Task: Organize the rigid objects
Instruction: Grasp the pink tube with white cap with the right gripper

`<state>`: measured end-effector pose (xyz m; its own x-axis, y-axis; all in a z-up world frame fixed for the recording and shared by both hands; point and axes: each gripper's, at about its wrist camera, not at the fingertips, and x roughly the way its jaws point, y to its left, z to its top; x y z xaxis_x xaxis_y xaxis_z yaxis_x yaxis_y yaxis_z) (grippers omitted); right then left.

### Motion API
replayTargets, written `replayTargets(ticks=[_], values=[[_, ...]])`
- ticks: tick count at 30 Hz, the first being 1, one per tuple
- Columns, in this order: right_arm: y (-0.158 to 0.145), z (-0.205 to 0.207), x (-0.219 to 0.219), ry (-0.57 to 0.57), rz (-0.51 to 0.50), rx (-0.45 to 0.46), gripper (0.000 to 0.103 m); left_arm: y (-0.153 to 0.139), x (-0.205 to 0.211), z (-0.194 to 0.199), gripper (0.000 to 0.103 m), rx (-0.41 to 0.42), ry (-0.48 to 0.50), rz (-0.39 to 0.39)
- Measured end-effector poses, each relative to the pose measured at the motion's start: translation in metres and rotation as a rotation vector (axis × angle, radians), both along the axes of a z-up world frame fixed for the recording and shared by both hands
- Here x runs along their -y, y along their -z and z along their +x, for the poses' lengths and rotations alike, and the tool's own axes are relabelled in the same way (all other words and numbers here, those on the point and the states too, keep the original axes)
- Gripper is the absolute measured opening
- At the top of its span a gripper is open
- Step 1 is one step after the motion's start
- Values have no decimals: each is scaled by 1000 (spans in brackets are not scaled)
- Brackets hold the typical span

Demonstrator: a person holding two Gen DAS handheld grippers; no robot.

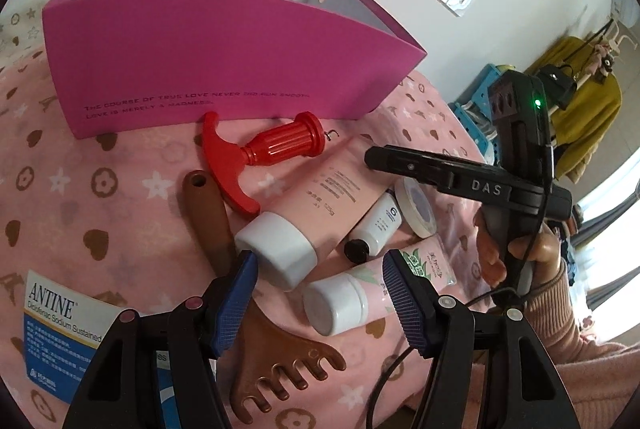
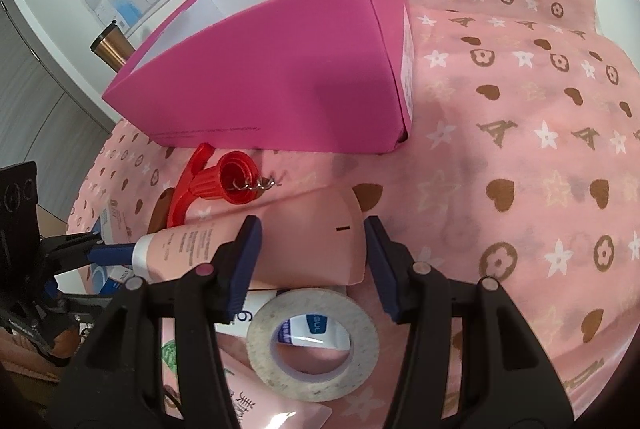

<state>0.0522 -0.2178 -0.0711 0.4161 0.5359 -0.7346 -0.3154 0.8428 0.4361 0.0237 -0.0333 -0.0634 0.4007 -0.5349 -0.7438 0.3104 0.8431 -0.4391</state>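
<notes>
Several rigid items on pink cloth: large pink tube point(image 1: 316, 197) with white cap, lying just before magenta box point(image 1: 208, 57), beside red corkscrew point(image 1: 256, 153). Left gripper point(image 1: 320, 293) spread wide at cap; right gripper point(image 2: 312, 257) wide, straddling tube's crimped end.

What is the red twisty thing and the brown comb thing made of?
The red corkscrew looks like glossy moulded plastic with a ribbed barrel; its spiral tip glints like bare metal. The brown comb-shaped massager is smooth and shiny, probably polished wood or resin; the pictures cannot settle which.
</notes>
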Motion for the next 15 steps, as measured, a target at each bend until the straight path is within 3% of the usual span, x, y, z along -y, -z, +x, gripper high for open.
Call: replayTargets(ticks=[15], values=[[-24, -21, 2, 22, 34, 88, 56, -15, -6, -7, 66, 67, -14, 13]])
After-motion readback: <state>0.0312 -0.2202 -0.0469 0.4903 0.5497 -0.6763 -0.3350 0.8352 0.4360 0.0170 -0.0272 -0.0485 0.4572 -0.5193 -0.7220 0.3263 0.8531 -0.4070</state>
